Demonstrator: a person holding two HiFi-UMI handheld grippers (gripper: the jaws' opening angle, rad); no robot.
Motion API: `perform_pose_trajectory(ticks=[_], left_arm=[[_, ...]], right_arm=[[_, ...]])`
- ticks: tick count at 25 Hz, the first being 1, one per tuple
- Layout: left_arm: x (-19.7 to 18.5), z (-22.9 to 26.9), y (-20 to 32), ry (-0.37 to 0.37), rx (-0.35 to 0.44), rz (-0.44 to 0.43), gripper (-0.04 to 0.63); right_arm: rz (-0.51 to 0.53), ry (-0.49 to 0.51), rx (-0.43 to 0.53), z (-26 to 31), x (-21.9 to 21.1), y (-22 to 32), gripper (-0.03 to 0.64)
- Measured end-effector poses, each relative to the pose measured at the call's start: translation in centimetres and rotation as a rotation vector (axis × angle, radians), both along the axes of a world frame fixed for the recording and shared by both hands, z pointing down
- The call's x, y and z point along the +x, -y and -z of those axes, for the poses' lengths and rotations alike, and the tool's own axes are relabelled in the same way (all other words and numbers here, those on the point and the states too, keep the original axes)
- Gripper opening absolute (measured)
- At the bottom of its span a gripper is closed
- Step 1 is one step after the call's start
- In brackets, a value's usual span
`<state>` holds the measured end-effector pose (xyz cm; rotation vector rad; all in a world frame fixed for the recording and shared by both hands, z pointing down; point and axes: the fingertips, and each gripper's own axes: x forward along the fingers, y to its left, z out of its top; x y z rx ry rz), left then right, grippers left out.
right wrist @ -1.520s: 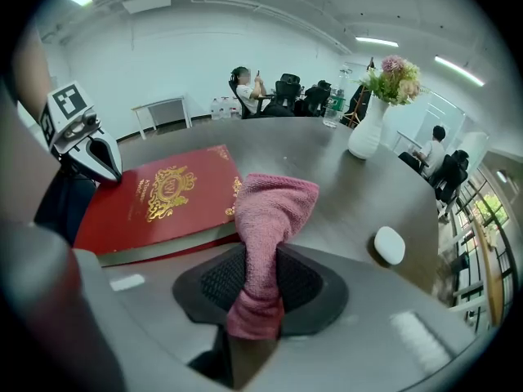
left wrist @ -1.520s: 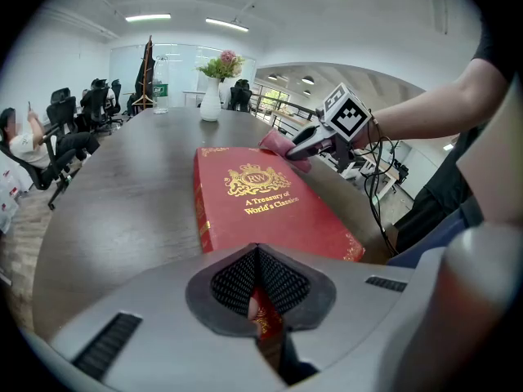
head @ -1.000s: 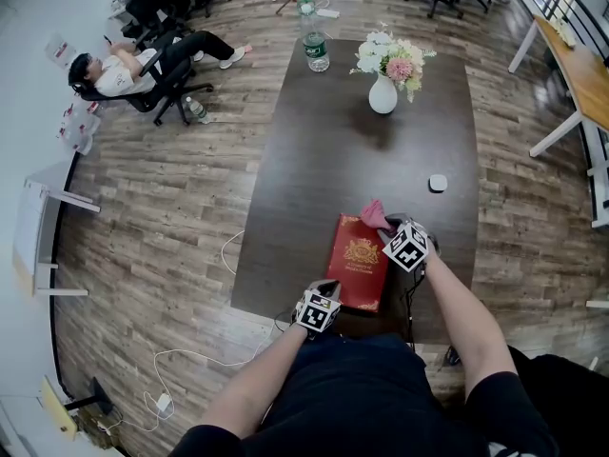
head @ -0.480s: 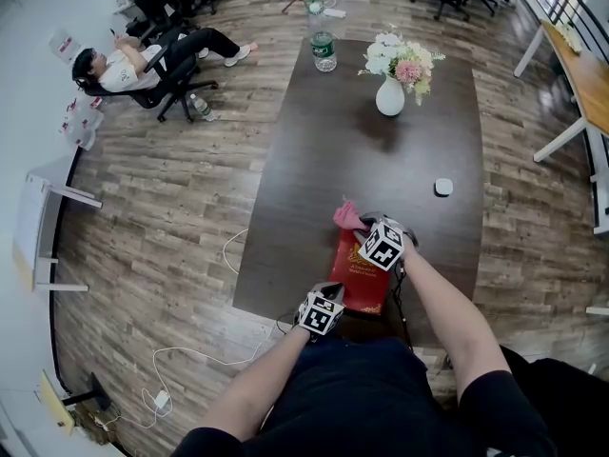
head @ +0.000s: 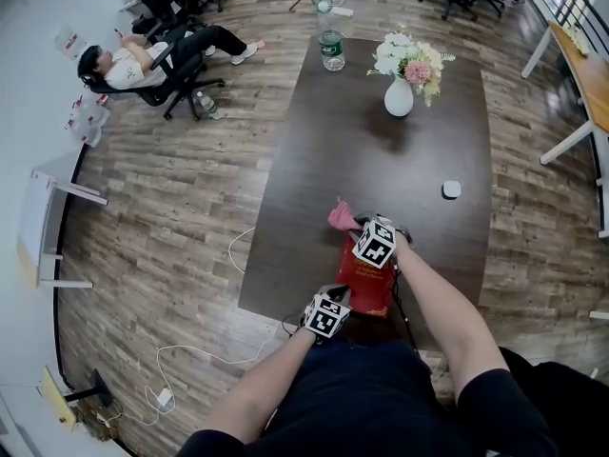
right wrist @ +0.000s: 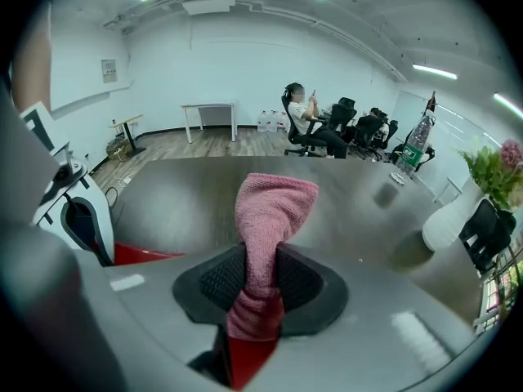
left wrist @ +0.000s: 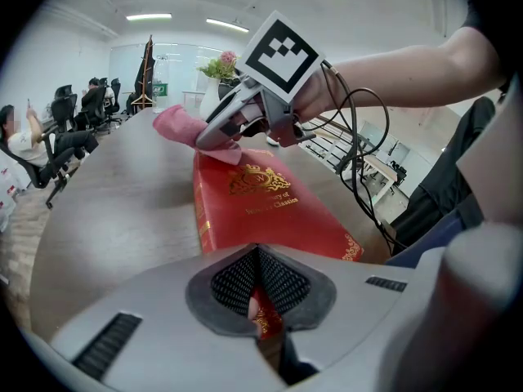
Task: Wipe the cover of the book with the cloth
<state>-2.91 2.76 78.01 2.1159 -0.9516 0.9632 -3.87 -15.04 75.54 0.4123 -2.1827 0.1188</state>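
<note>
The left gripper (left wrist: 258, 296) clamps the book (left wrist: 261, 207) at the table's (head: 314, 150) near edge. The right gripper (right wrist: 257, 288) pinches the cloth (right wrist: 270, 211) at the book's far end. Wiping seems underway, not finished.

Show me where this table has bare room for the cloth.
The table is bare in its middle, between the vase and the book, left of the small white object. The near edge is crowded with book and cloth.

The dark wooden table (head: 381, 160) is carrying a red book (head: 366, 279) at its near edge. A white vase of flowers (head: 399, 96) and a water bottle (head: 330, 46) are standing at the far end, and a small pale object (head: 451, 189), perhaps a puck, is lying toward the right.
</note>
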Motion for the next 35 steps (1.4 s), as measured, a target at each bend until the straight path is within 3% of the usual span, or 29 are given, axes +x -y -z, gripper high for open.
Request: perform_pose_trajectory(ticks=[35], left_arm=[[0.2, 0.0, 0.2, 0.000, 0.021, -0.001, -0.005]], right_arm=[[0.023, -0.009, 0.022, -1.8, 0.9, -0.4, 0.107]])
